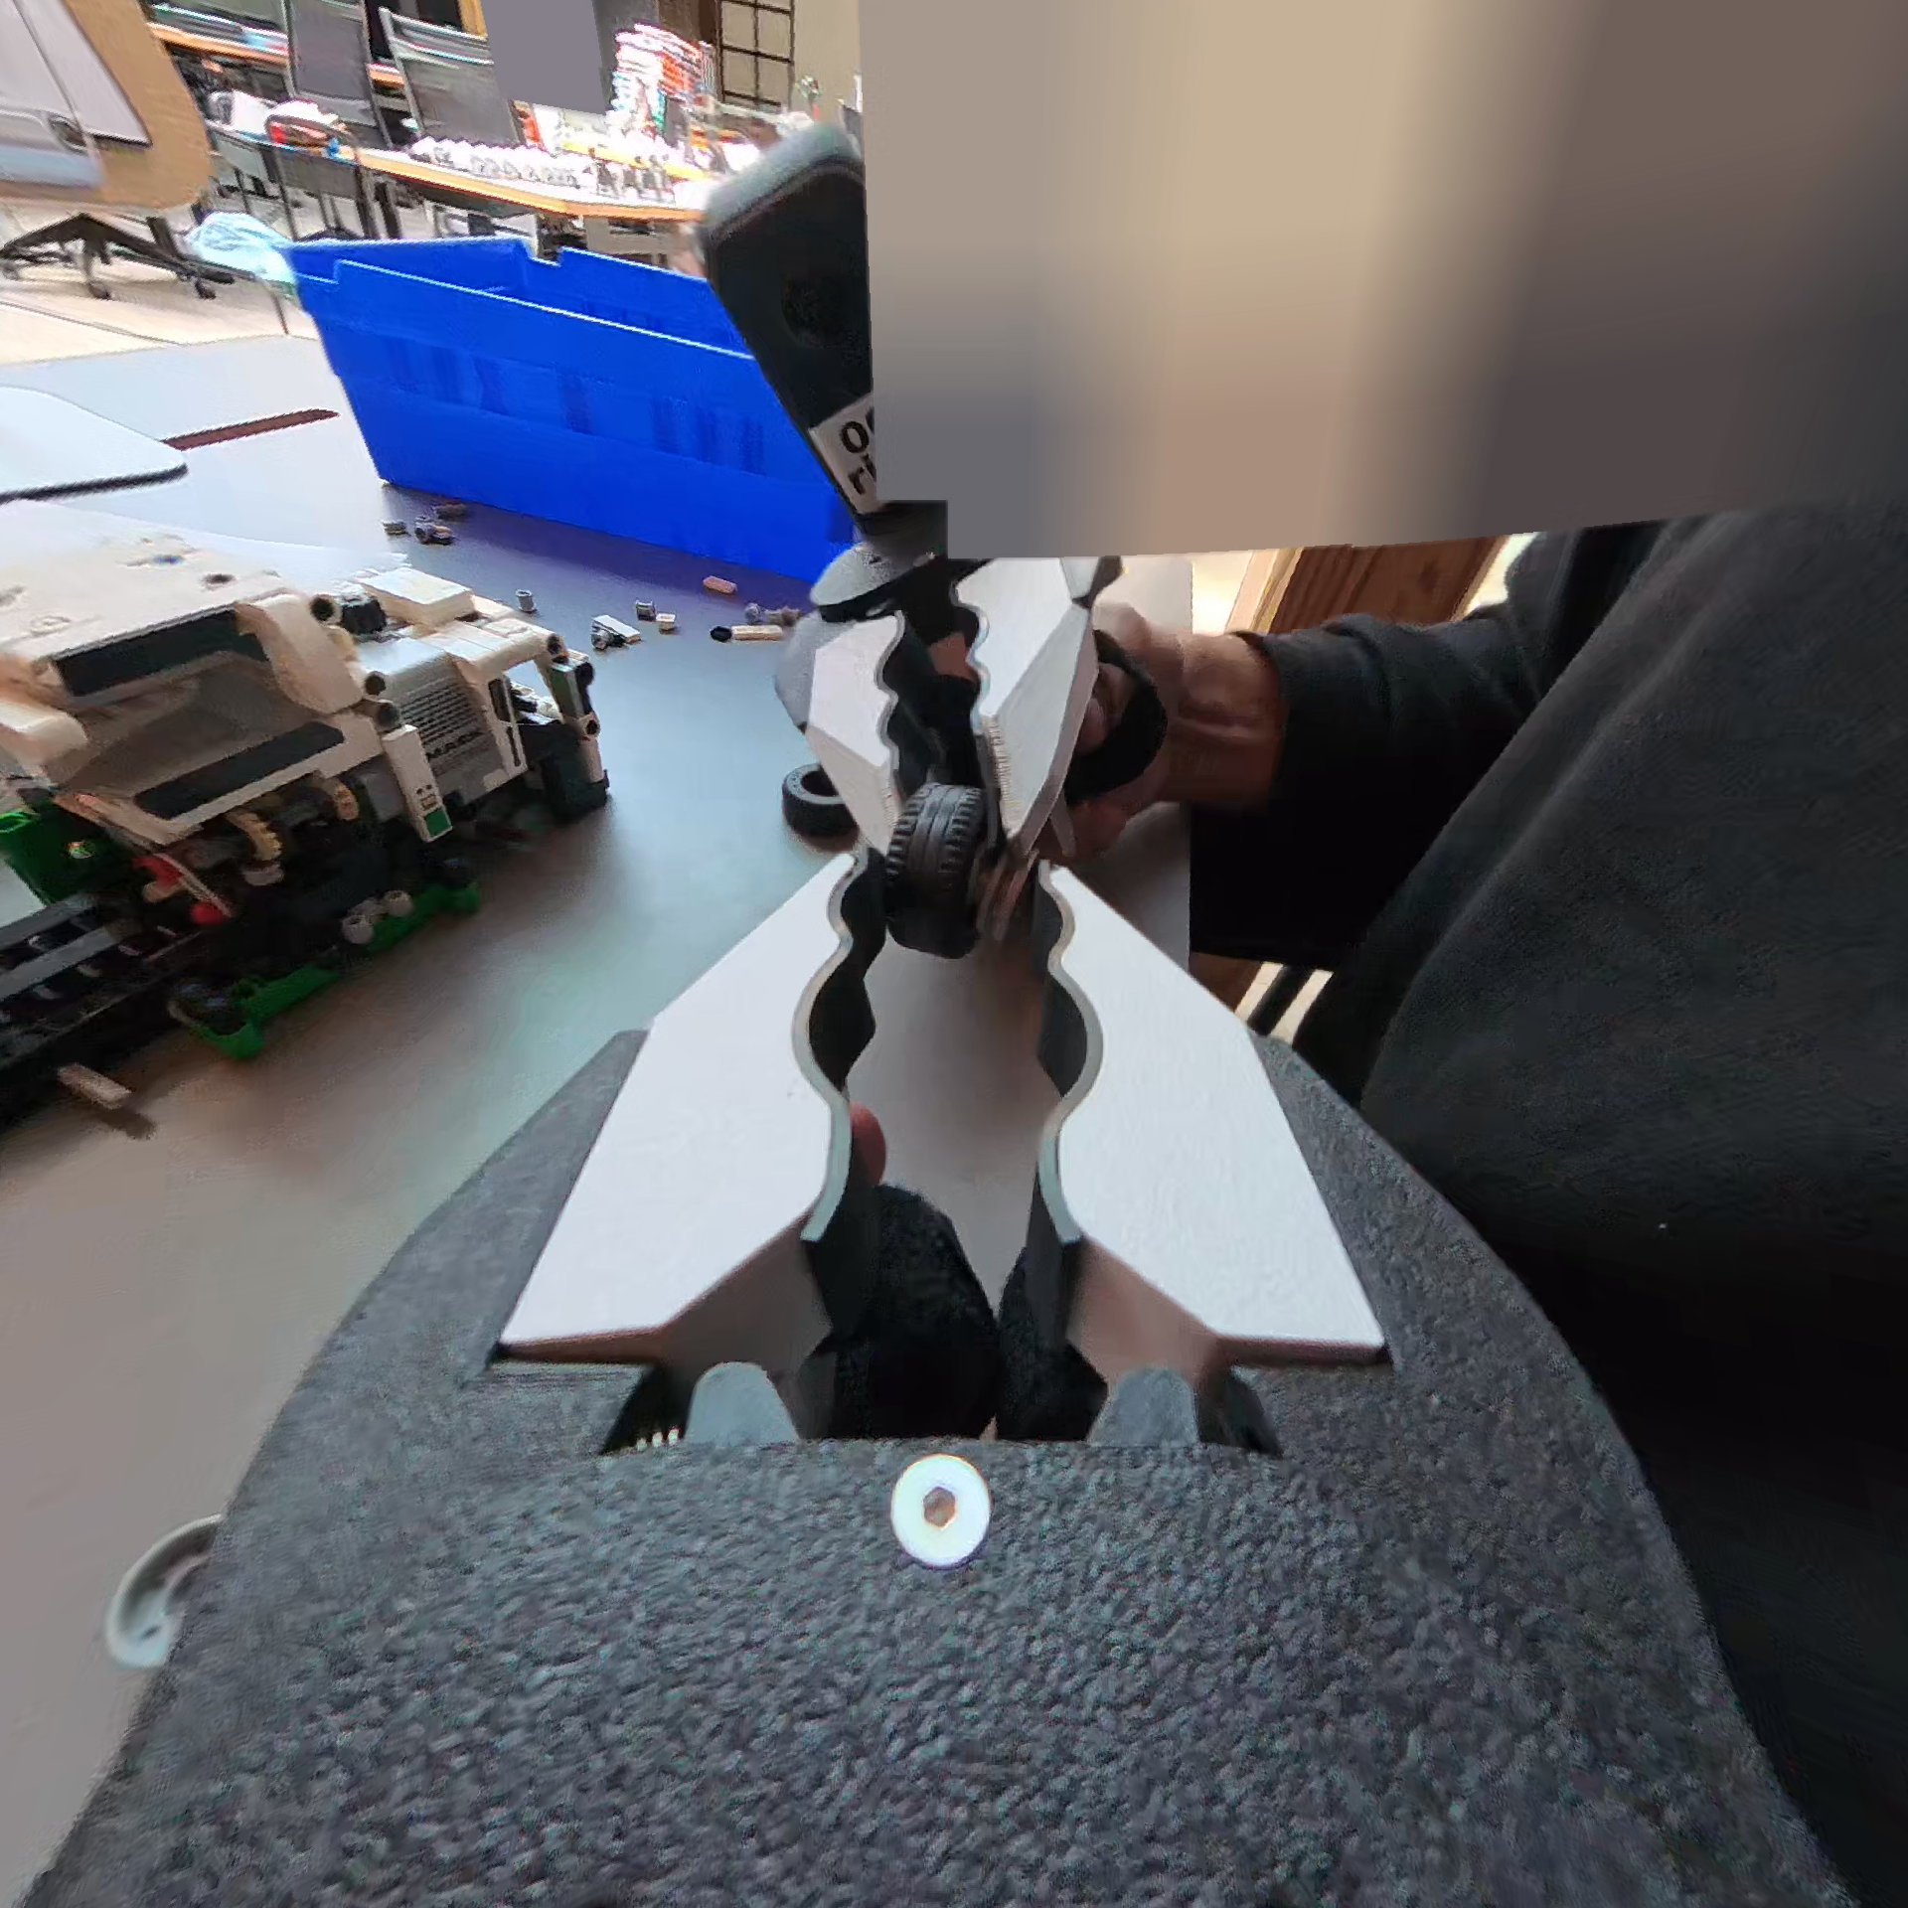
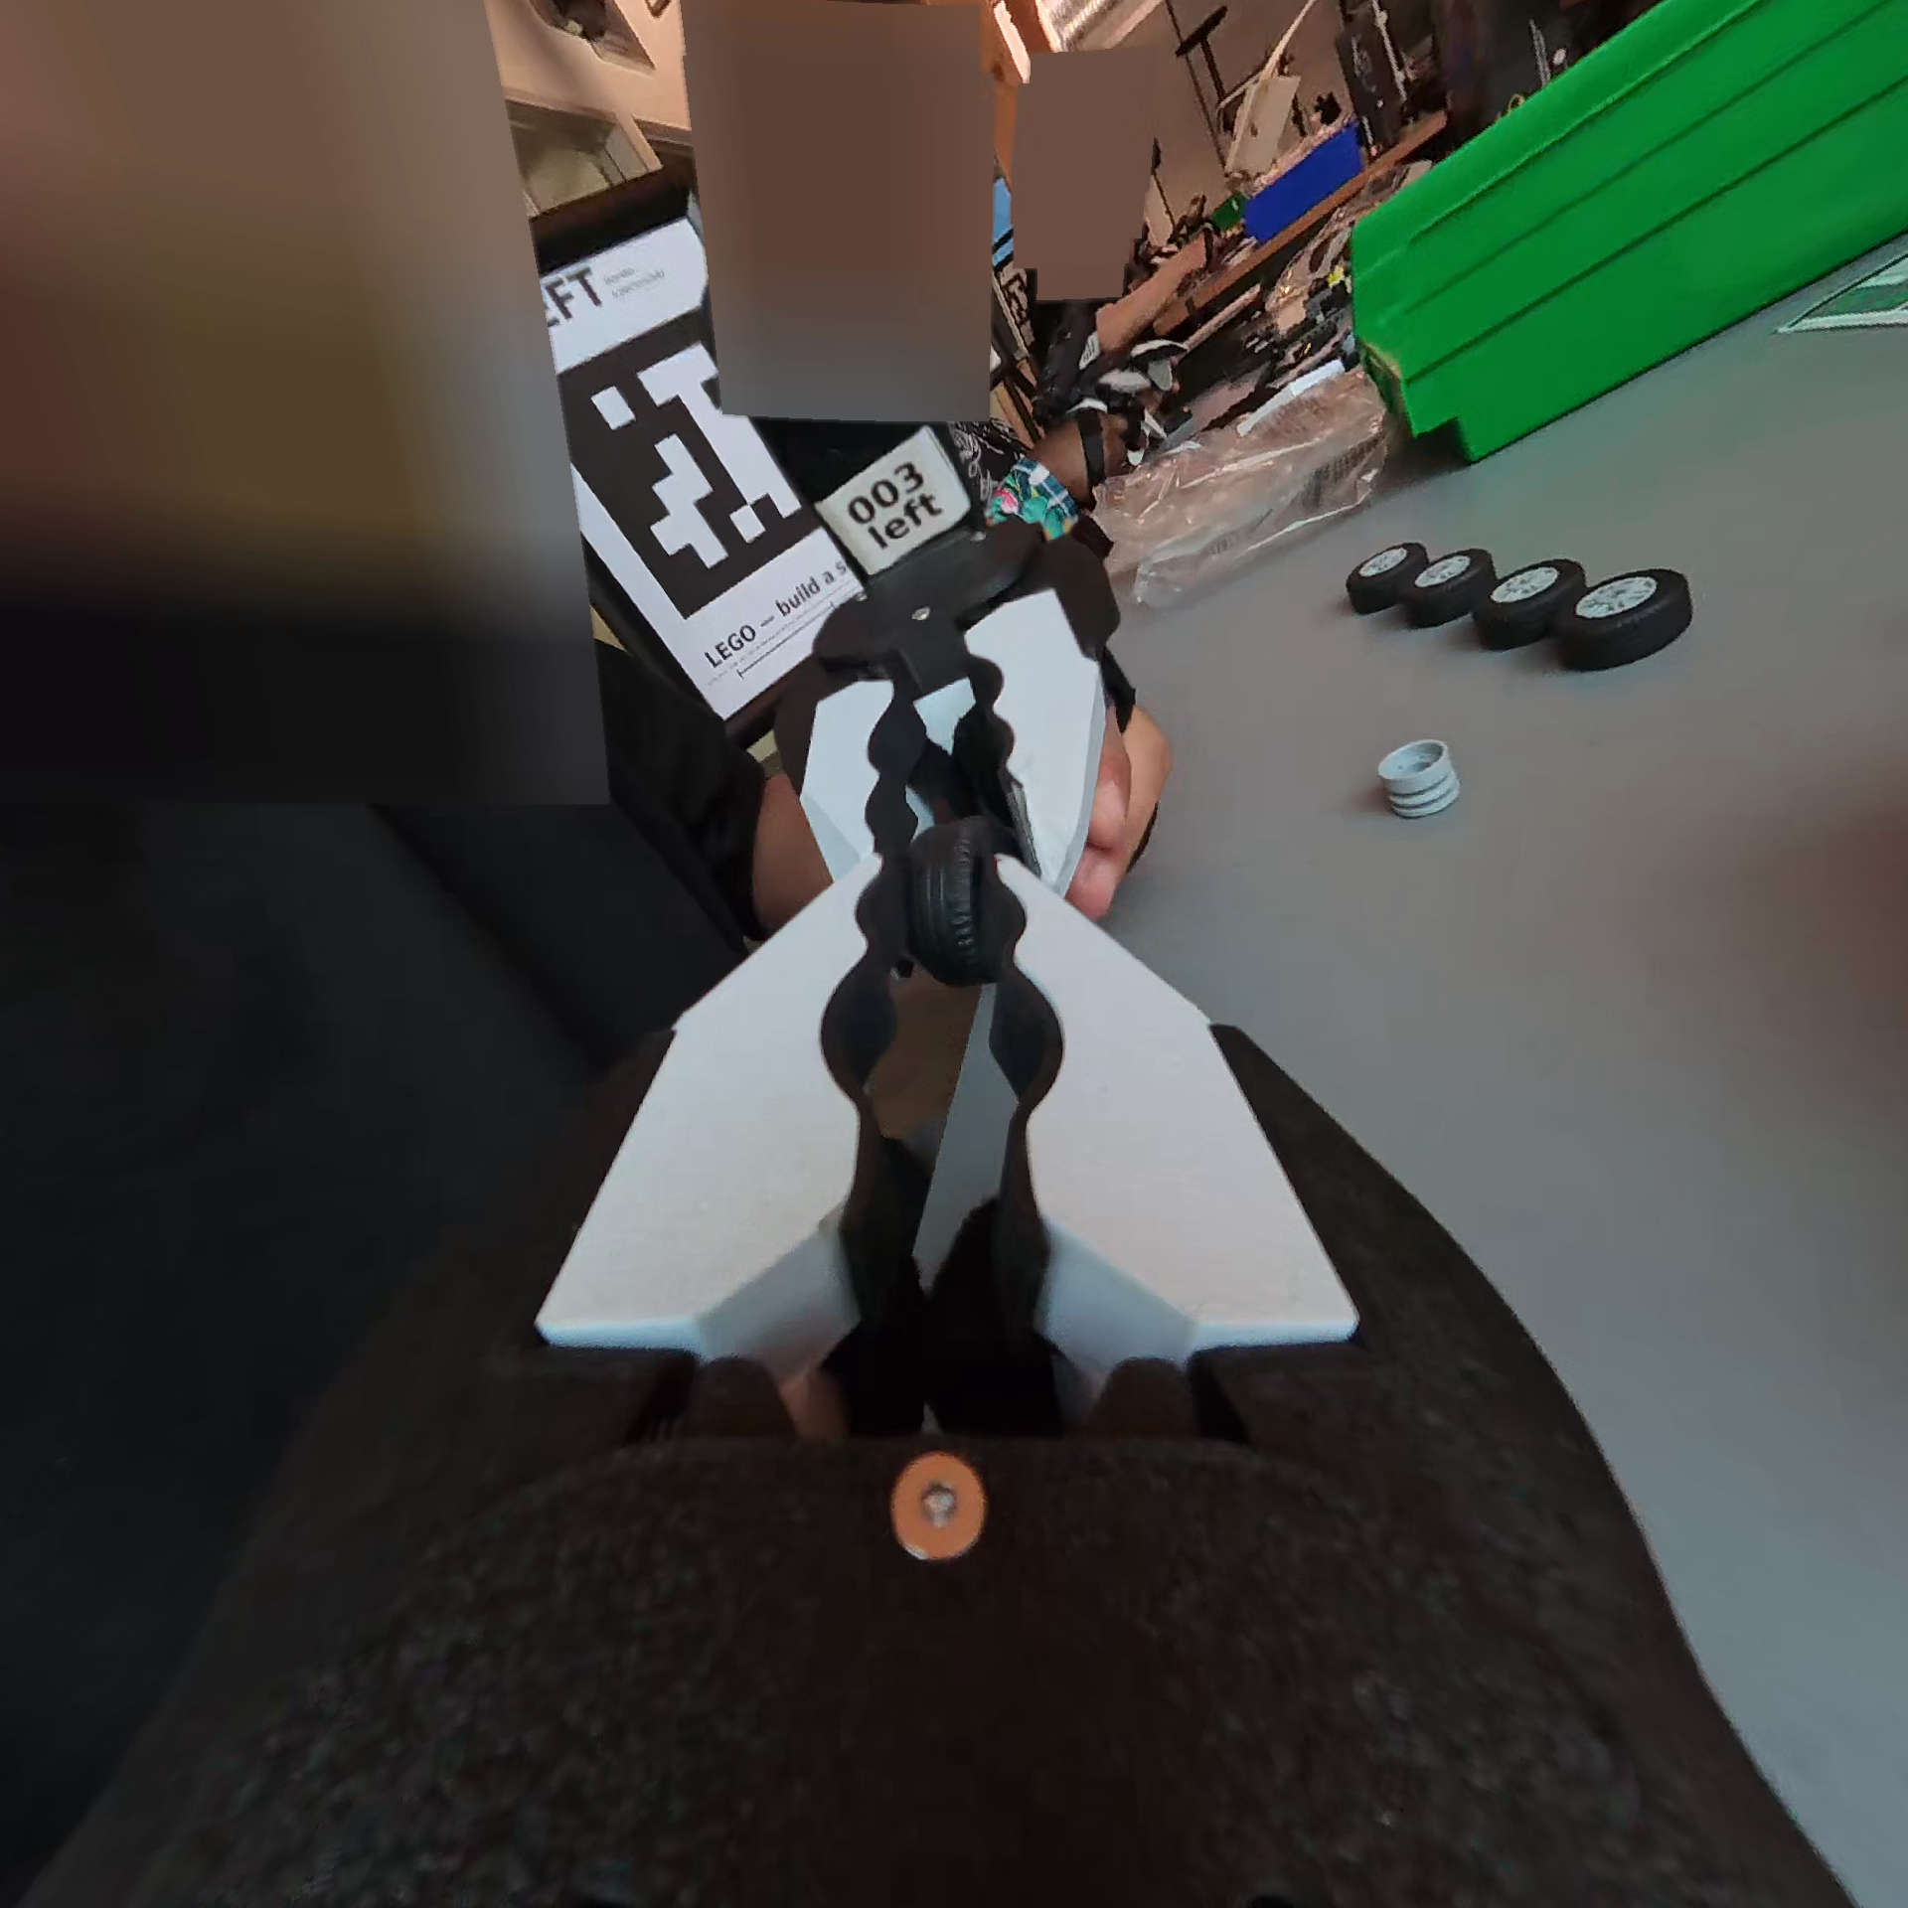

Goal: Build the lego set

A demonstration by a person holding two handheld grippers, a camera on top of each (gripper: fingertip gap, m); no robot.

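Tyre (image 1: 934,834) sits in the air above the table (image 1: 671,764), between both grippers, tip to tip. Keep both axes aligned and squeeze gently to avoid ejecting it. Left gripper (image 1: 945,898): fingers slightly apart, touching the tyre. Right gripper (image 2: 945,934): fingers clamped on it.

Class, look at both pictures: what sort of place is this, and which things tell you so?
Probably a shared workshop or lab: a grey table with a blue bin, a green bin and a half-built lego truck, with more cluttered workbenches behind.
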